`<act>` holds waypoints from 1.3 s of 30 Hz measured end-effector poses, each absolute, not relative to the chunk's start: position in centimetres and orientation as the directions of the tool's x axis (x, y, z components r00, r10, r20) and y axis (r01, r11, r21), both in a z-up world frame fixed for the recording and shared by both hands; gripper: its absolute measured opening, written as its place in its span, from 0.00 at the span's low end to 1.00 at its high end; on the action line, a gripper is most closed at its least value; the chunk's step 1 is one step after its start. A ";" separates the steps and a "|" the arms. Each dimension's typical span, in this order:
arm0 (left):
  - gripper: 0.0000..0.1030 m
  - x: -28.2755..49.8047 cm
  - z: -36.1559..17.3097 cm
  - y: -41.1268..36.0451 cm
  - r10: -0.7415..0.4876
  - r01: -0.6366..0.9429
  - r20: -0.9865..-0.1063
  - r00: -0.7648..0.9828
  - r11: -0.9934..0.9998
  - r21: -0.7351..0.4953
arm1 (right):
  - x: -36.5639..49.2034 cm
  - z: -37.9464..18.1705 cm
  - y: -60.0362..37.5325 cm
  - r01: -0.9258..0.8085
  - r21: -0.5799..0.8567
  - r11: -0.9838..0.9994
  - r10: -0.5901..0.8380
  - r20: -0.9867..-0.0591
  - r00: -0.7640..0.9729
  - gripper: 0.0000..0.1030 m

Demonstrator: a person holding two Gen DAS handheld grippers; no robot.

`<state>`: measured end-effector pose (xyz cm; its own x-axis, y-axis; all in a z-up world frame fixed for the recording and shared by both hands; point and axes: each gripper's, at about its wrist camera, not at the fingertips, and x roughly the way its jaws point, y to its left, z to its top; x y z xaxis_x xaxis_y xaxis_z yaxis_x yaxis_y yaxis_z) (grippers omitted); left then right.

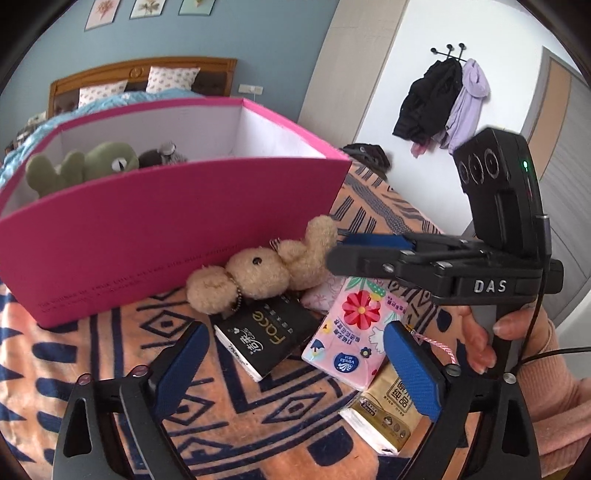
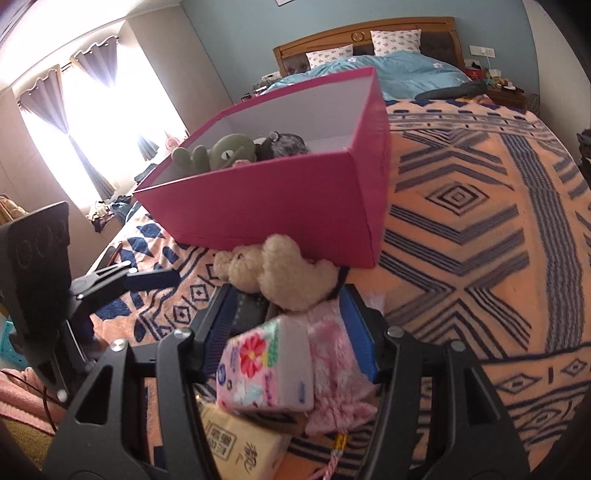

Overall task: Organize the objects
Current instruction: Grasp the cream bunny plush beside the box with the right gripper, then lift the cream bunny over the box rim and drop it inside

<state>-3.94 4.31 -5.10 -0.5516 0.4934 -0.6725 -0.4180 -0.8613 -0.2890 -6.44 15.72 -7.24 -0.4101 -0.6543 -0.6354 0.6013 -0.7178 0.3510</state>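
A pink box (image 1: 177, 236) stands on the patterned blanket and holds a green plush frog (image 1: 88, 164) and a grey plush. A beige teddy keychain (image 1: 262, 271) lies against the box front. Below it lie a black tissue pack (image 1: 266, 339), a pink flowered tissue pack (image 1: 351, 332) and a gold tissue pack (image 1: 384, 417). My left gripper (image 1: 295, 369) is open above the black and pink packs. My right gripper (image 2: 291, 328) is open, its fingers around the pile of the teddy (image 2: 280, 273), the pink pack (image 2: 266, 369) and a pink fluffy pouch (image 2: 332, 369).
The blanket (image 2: 480, 221) stretches to the right of the box (image 2: 295, 192). A bed with a blue quilt and a wooden headboard (image 2: 369, 33) lies behind. Coats hang on a wall rack (image 1: 443, 103). A curtained window (image 2: 74, 110) is at the left.
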 end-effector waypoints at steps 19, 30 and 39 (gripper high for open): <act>0.89 -0.8 -6.0 0.0 0.511 -0.402 -0.677 -0.529 -0.854 -0.331 | -2.4 -6.9 9.2 0.752 0.437 -0.493 -0.764 -0.631 -0.134 0.27; 0.73 -2.0 -7.2 -2.5 0.521 -0.264 -0.669 -0.529 -0.851 -0.454 | -7.6 -7.1 8.4 0.717 0.441 -0.540 -0.735 -0.662 -0.147 0.32; 0.69 -1.7 -7.3 -3.5 0.573 -0.272 -0.637 -0.515 -0.814 -0.513 | -9.4 -10.3 4.8 0.714 0.516 -0.473 -0.723 -0.690 0.019 0.46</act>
<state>-1.67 -3.46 -7.31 -0.5154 0.5735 -0.6368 -0.2720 -0.8141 -0.5130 -9.41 4.82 -10.32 0.0191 -0.7234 -0.6902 0.7141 -0.4733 0.5158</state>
